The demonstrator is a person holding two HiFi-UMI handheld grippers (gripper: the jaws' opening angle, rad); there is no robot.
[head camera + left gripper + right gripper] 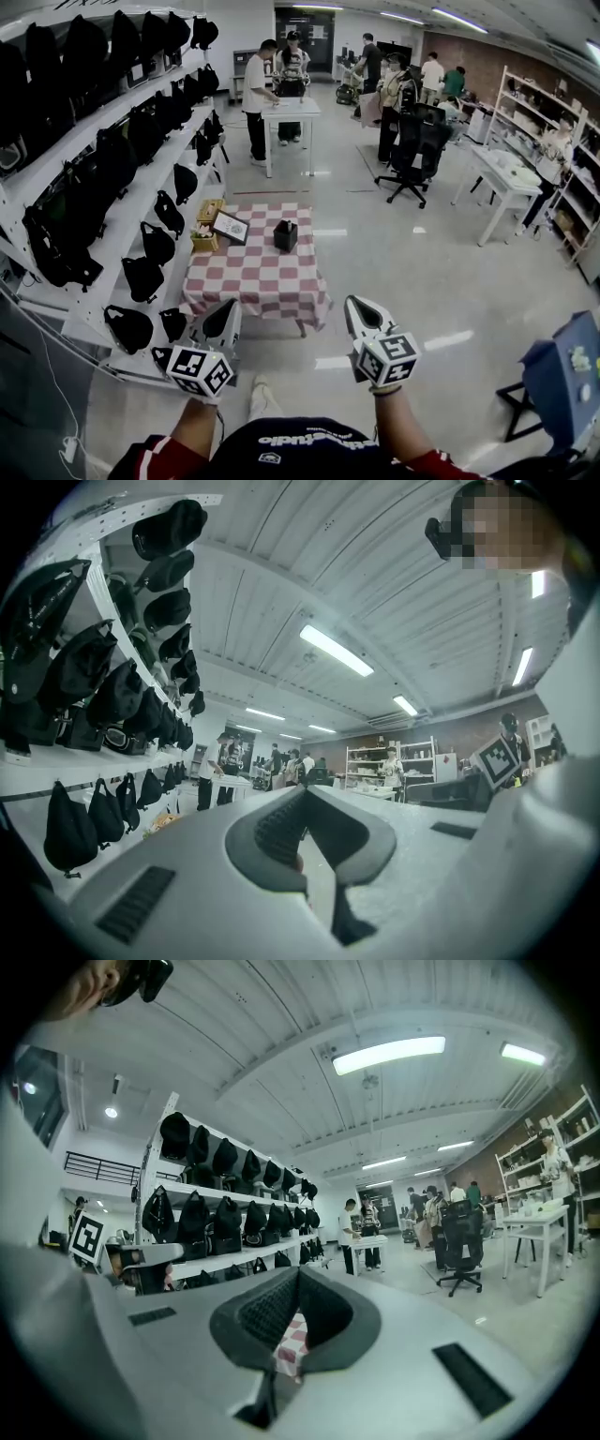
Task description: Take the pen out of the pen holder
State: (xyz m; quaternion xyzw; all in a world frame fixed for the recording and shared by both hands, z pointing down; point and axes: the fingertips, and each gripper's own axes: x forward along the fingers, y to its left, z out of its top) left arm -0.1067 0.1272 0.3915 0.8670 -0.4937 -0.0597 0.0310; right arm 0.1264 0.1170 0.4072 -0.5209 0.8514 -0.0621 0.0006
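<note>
A small black pen holder (pixel 286 234) stands on the low table with the red-and-white checked cloth (pixel 253 277), some way ahead of me in the head view. I cannot make out a pen in it at this distance. My left gripper (pixel 228 314) and right gripper (pixel 359 314) are both held level in front of my body, well short of the table. Each has its jaws closed together with nothing between them. In the left gripper view the left gripper (pixel 302 794) points into the room. Below the right gripper (pixel 295 1274), a patch of the checked cloth (pixel 292 1344) shows in the right gripper view.
On the table's left side lie a framed picture (pixel 231 227), a yellow box (pixel 209 210) and a small plant pot (pixel 202 241). White shelves (pixel 122 239) of black bags run along the left. Further back stand people at a white table (pixel 292 111) and an office chair (pixel 414 155). A blue stand (pixel 562 375) is at my right.
</note>
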